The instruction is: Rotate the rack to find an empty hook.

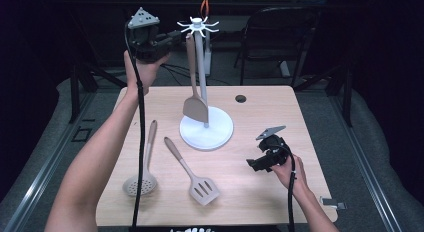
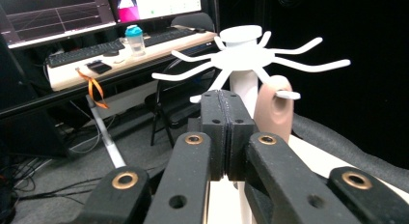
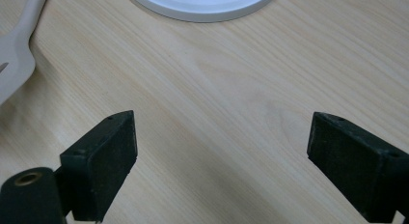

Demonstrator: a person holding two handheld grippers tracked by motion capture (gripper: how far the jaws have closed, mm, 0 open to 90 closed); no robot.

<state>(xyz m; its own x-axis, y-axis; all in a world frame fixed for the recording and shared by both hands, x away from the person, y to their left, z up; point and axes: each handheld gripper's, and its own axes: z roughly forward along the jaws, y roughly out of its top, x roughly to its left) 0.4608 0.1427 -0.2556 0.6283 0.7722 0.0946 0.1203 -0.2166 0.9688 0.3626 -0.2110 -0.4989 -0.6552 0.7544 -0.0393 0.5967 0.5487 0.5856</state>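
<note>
Beige spatula (image 1: 194, 92) hangs from the white utensil stand (image 1: 205, 128) at the far middle of the table (image 1: 260, 192): its handle runs straight up and down along the stand's pole, with the flat blade low, just above the round base, and the holed end of the handle caught on one of the white hooks (image 2: 289, 94) at the top. The high view gives this whole length. The left gripper view gives the close detail instead: the rounded handle end with its hole threaded over a hook tip, and behind the stand a desk with monitors, a keyboard and a bottle.

Left hand-held gripper (image 1: 175, 38) is raised beside the top of the stand, pointing level toward the hooks. Its jaws are pressed flat together with nothing between them, and the handle end of the spatula sits just beyond and to one side of them, apart from the pads.

Right hand-held gripper (image 1: 254, 163) rests low over the near right part of the table, jaws spread wide and empty; its own view looks down on bare wood, the rim of the stand's base and an edge of the slotted turner (image 1: 192, 172). A skimmer (image 1: 144, 164) lies left of the turner.
</note>
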